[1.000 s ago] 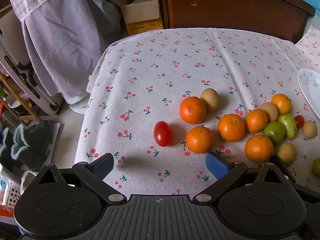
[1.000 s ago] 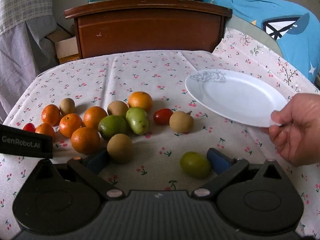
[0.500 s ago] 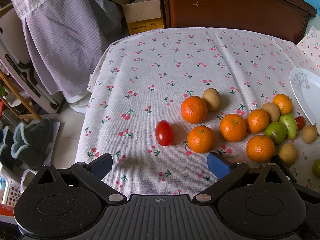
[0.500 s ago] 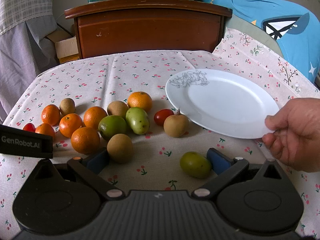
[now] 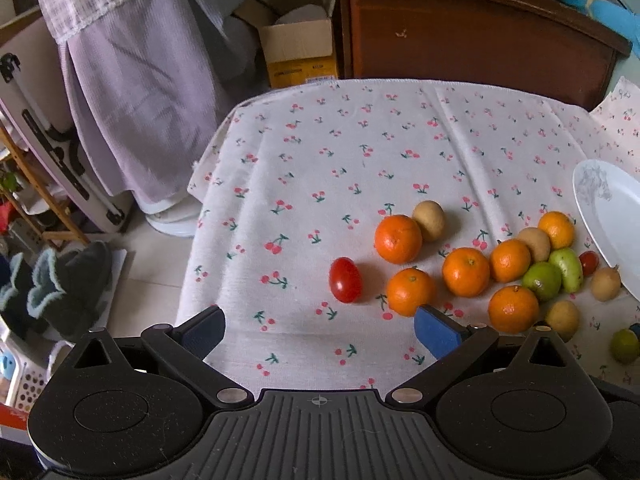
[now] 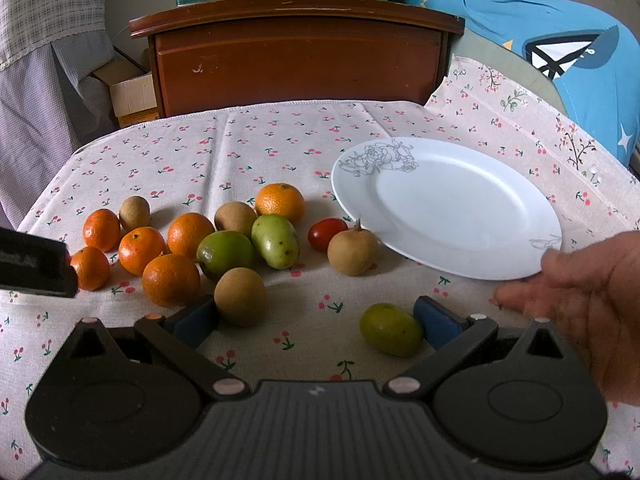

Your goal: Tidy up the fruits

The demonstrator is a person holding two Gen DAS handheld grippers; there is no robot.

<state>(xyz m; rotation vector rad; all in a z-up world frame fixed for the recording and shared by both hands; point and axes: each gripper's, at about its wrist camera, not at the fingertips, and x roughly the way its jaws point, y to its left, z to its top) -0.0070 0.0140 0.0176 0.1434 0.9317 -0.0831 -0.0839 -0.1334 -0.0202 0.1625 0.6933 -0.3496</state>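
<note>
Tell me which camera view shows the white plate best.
The right wrist view: the round white plate with grey line drawings appears whole, a bare hand at its near rim. The left wrist view shows only its left part, cut off by the frame edge.

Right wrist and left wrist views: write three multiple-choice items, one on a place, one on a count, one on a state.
1. Where does the small red oval tomato lie?
A. Left of the fruit cluster, apart from it
B. On a plate
C. In a cardboard box

2. How many round oranges are on the table?
A. Three
B. Nine
C. Six

3. What state are the right tongs in?
A. Shut on a fruit
B. Open, gripping nothing
C. Shut, empty

Answers:
1. A: it sits alone on the cloth, left of the oranges.
2. C: six show in both views.
3. B: they are spread wide with nothing clamped.
</note>
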